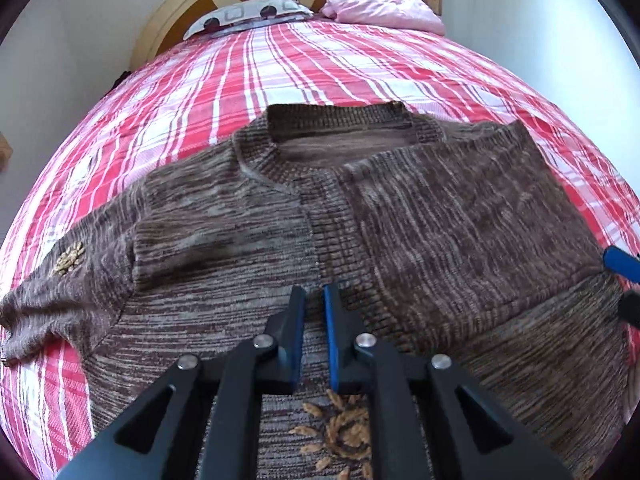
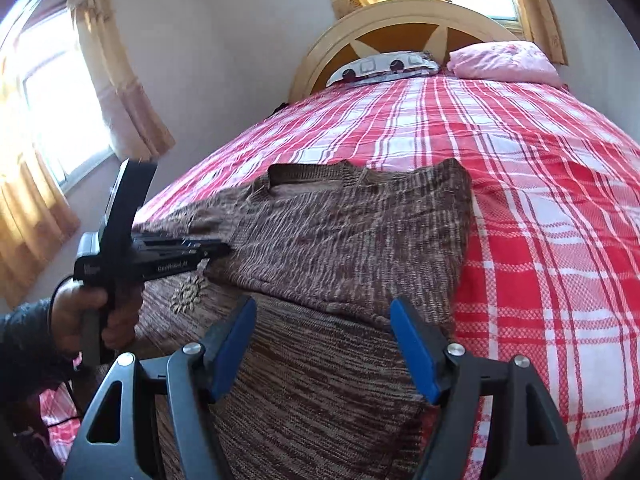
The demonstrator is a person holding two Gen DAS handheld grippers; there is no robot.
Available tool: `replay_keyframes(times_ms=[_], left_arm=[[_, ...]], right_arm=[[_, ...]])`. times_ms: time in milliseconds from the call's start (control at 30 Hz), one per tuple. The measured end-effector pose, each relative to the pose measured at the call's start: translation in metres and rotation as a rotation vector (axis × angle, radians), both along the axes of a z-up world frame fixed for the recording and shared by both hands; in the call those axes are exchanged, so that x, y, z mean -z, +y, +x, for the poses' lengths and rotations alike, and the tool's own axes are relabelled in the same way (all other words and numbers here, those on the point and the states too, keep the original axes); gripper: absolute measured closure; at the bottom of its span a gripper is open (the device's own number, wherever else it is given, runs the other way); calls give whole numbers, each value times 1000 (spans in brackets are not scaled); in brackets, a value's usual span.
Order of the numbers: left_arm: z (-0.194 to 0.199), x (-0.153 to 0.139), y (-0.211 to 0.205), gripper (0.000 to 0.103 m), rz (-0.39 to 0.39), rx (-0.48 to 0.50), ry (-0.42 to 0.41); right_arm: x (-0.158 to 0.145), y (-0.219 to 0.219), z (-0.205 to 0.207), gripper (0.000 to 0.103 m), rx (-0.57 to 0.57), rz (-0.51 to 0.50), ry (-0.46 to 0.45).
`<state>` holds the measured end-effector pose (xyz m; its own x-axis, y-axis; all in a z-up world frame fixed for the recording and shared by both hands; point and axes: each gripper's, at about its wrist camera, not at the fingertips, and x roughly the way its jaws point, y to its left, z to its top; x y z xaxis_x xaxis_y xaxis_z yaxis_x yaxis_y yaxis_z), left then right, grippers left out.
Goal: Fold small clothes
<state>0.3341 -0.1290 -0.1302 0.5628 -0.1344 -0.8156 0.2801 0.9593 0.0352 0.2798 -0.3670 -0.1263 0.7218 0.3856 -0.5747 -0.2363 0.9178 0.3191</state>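
A brown knitted sweater (image 1: pixel 440 220) lies front-up on the red-and-white checked bedspread (image 1: pixel 280 68), collar towards the headboard. Its right side is folded over the body; the left sleeve (image 1: pixel 60 292) still lies spread out. My left gripper (image 1: pixel 314 292) sits on the ribbed front band, jaws nearly together and pinching the knit, just beyond a stitched flower (image 1: pixel 344 432). From the right wrist view it (image 2: pixel 218 252) meets the sweater (image 2: pixel 340 240) from the left. My right gripper (image 2: pixel 324 312) hovers open over the lower right part, nothing between its pads; its tips (image 1: pixel 626 286) show at the frame's right edge.
A patterned pillow (image 1: pixel 252 14) and a pink pillow (image 1: pixel 384 10) lie against the round wooden headboard (image 2: pixel 400 12). Bare checked bedspread (image 2: pixel 560 240) stretches to the right of the sweater. Curtained windows (image 2: pixel 52 128) stand left of the bed. A person's hand (image 2: pixel 80 316) holds the left gripper's handle.
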Motion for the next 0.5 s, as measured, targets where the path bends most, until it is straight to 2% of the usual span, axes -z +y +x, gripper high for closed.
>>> replay_keyframes(times_ms=[133, 267, 367, 433, 500], left_arm=[[2, -4, 3, 87, -15, -19, 1], [0, -7, 3, 86, 10, -24, -11], [2, -2, 2, 82, 31, -28, 2], [2, -1, 3, 74, 33, -33, -4], [1, -1, 4, 60, 41, -41, -16]], right_arm=[[2, 1, 1, 33, 4, -7, 9], [0, 8, -1, 33, 2, -51, -3], [5, 11, 1, 33, 9, -72, 21], [8, 9, 3, 33, 15, -70, 34], [7, 6, 2, 33, 36, -68, 32]])
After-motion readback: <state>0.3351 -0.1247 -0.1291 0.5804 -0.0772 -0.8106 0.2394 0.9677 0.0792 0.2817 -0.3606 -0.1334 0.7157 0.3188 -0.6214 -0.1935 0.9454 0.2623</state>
